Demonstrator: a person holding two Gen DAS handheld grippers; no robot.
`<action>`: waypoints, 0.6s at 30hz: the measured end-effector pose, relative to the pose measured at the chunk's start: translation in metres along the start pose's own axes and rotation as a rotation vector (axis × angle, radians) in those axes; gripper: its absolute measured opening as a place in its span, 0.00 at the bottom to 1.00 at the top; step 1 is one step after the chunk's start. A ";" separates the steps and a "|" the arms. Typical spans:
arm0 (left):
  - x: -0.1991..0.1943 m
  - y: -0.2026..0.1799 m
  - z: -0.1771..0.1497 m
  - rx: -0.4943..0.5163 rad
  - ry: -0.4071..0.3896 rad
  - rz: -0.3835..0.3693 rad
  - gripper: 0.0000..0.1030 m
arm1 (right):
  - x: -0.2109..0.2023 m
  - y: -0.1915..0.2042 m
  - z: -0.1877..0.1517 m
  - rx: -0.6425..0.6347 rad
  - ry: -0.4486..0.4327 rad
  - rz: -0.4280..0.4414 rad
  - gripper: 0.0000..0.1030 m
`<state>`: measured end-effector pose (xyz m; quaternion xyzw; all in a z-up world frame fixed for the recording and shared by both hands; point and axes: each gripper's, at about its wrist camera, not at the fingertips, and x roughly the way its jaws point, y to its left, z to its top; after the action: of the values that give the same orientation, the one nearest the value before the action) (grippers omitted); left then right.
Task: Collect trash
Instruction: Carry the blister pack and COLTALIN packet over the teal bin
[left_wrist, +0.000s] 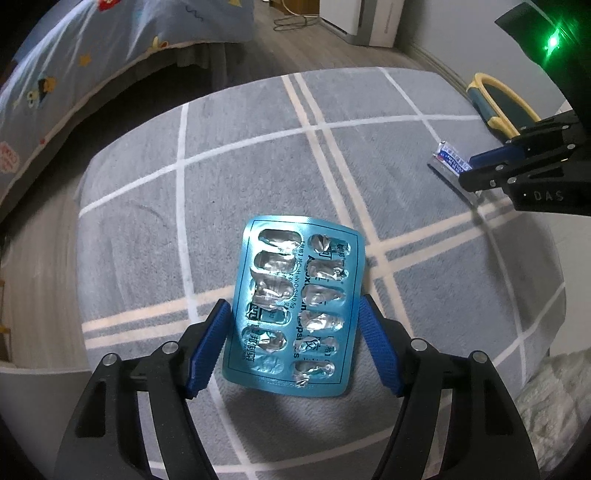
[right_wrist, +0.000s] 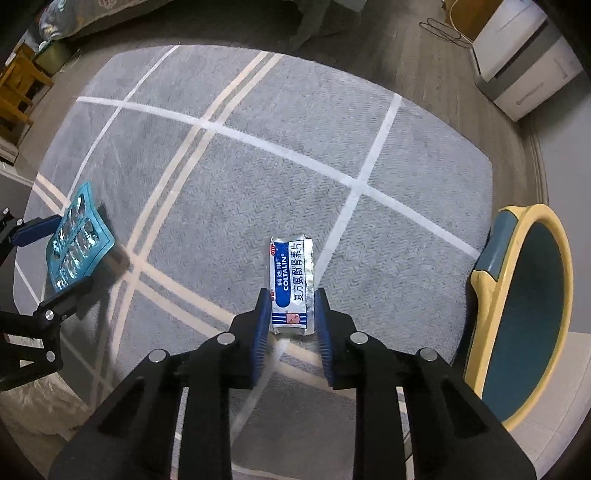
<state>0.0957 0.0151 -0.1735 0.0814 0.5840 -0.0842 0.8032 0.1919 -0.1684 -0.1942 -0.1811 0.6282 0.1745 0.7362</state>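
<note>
The empty blue foil blister pack (left_wrist: 293, 308) hangs above the grey rug with pale crossing stripes (left_wrist: 258, 166), clamped by its long edges between the left gripper's (left_wrist: 293, 317) blue-padded jaws. Well to the right, the white-and-blue foil medicine sachet (right_wrist: 291, 288) stands between the right gripper's (right_wrist: 290, 321) narrow jaws, which seem to pinch its sides, though contact is hard to confirm. A yellow-rimmed teal dustpan (right_wrist: 524, 314) lies beside the rug's right edge.
</note>
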 end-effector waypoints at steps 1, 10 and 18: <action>0.000 -0.002 0.000 0.004 -0.001 0.004 0.69 | -0.004 -0.019 0.000 0.011 -0.010 0.014 0.23; -0.016 -0.003 0.007 0.008 -0.053 0.027 0.69 | -0.041 -0.046 0.003 0.128 -0.116 0.080 0.23; -0.077 -0.028 0.042 0.091 -0.205 0.018 0.69 | -0.090 -0.072 -0.004 0.212 -0.249 0.105 0.23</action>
<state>0.1051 -0.0184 -0.0886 0.1142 0.4935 -0.1112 0.8550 0.2099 -0.2356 -0.1028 -0.0463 0.5557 0.1666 0.8132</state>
